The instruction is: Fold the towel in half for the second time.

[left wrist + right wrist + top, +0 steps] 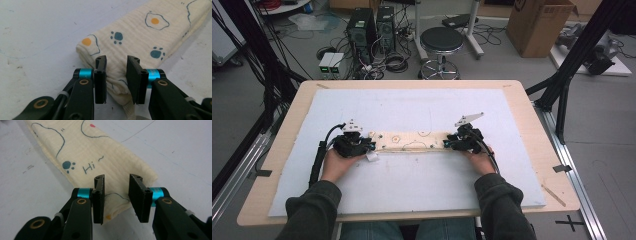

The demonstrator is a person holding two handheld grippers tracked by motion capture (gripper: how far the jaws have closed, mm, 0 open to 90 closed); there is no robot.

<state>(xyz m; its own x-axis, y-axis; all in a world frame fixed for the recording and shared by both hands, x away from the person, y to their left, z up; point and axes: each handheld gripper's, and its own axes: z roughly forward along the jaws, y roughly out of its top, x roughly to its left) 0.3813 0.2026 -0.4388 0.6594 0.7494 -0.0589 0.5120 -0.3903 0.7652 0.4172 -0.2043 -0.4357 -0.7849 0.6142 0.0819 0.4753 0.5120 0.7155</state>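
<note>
A cream cloth (412, 141), folded into a long narrow strip and printed with fried eggs and blue paw prints, lies across the white mat (412, 100). My left gripper (371, 146) is at its left end and my right gripper (447, 144) at its right end. In the left gripper view the jaws (117, 60) stand apart over the cloth's rounded end (135, 32), pads not pressing on it. The right gripper view shows its jaws (116, 178) apart as well, above the cloth's corner (100, 152), close to the word "Hi".
The mat covers most of a wooden table (287, 130). A small white tag (372, 156) sticks out of the cloth's left end. On the floor beyond the table stand a stool (441, 42), computer towers (372, 27) and a cardboard box (539, 22).
</note>
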